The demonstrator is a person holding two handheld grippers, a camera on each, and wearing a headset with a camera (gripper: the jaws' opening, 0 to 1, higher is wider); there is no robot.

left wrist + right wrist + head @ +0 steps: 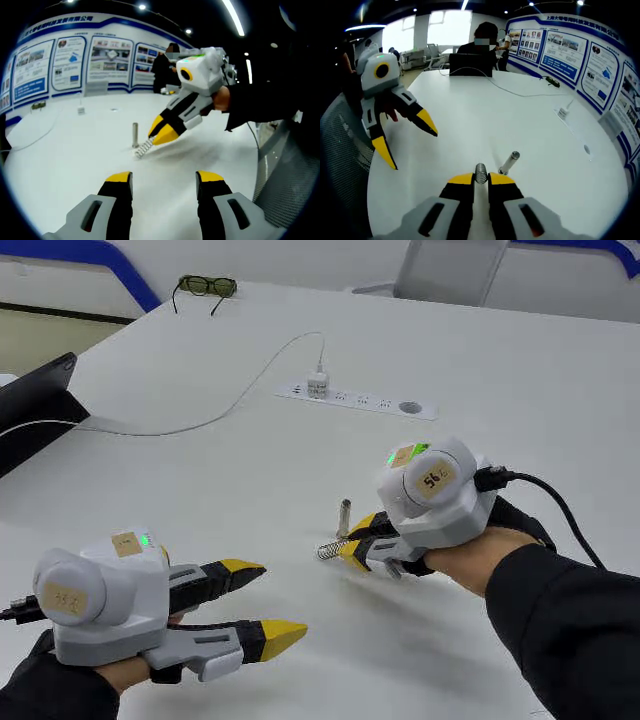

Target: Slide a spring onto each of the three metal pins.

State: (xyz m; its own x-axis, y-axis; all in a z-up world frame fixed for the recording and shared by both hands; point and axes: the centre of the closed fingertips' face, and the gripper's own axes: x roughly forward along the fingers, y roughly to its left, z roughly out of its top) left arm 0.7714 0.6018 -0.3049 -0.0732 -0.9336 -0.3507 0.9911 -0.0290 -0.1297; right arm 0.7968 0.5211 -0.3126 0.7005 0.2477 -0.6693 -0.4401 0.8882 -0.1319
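- Looking down in the head view, the right gripper [352, 543] was clamped on one end of a spring [328, 551]. The spring was held low over the table [250, 470], its free end pointing left, just beside the foot of one upright pin [345, 517]. The left gripper [265, 615] hung at the near left, jaws apart and empty.
- From the left gripper view, the spring [143, 148] lay nearly flat beside the pin [135, 135]. I judged it needed lifting above the pin's top and tipping upright before any lowering.
- From the right gripper view, the spring [480, 172] showed its open end, with the pin [510, 162] just right of it. Centring that opening over the tip first, then easing down slowly, would probably keep the pin from toppling.
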